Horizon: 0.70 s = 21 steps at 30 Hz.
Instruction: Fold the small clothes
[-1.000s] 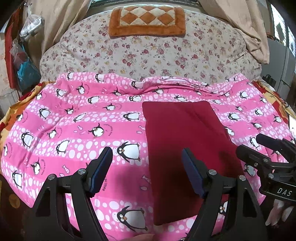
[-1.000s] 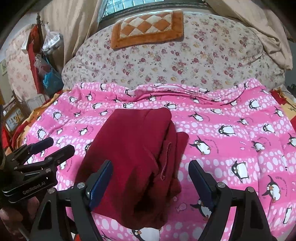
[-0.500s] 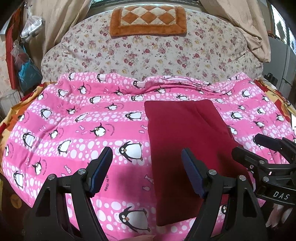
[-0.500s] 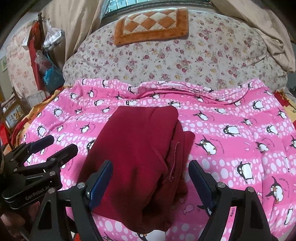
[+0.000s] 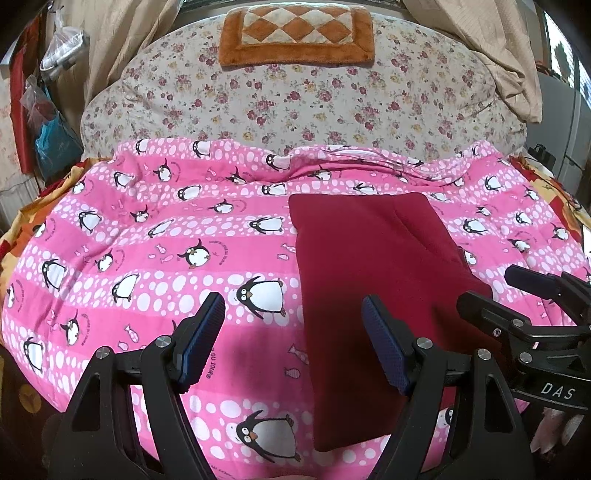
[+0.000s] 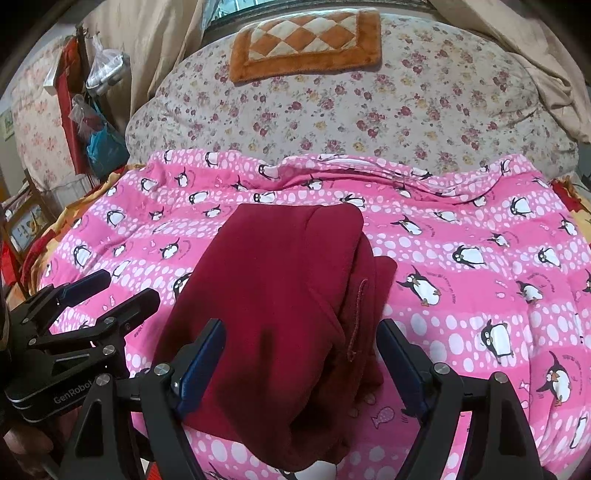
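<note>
Left wrist view: my left claw (image 5: 293, 343) hangs wide open over the pink penguin quilt (image 5: 147, 258), holding nothing; its right finger sits above the near left edge of the folded maroon garment (image 5: 369, 288). That garment lies flat on the bed, right of centre. Right wrist view: my right claw (image 6: 301, 363) is equally wide open and empty, its fingers straddling the garment's near end without touching.

A folded garment (image 5: 373, 295) lies on the quilt (image 5: 155, 251) before me, between my left gripper (image 5: 293, 325) and my right gripper (image 6: 301, 350). Behind the quilt rises a large cushion (image 5: 295, 99), a small mat (image 5: 295, 35) on top.
</note>
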### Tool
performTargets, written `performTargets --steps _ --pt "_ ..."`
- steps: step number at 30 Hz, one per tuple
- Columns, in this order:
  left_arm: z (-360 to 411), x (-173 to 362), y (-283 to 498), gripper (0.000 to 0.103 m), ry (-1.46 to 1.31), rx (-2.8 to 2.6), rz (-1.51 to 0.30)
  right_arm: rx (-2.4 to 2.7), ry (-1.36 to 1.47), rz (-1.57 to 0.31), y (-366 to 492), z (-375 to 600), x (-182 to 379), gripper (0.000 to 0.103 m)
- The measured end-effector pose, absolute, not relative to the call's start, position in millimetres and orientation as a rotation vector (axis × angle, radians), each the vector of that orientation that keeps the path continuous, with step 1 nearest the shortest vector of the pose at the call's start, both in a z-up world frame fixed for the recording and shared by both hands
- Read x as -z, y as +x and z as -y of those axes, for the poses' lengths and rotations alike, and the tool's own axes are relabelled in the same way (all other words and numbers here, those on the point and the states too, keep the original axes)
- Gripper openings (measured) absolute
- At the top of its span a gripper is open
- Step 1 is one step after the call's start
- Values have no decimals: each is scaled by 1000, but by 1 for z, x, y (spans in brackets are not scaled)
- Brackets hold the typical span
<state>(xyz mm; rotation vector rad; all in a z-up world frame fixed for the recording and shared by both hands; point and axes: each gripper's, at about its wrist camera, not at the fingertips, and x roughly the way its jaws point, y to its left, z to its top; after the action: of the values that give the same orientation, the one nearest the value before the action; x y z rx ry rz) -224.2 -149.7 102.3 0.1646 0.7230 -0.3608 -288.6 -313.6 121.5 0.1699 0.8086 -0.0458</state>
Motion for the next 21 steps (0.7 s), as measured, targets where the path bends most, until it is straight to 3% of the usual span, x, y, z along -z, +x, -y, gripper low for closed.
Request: performTargets --steps 21 --pt "155 -98 -208 77 157 364 -744 44 160 -834 -262 317 -118 82"
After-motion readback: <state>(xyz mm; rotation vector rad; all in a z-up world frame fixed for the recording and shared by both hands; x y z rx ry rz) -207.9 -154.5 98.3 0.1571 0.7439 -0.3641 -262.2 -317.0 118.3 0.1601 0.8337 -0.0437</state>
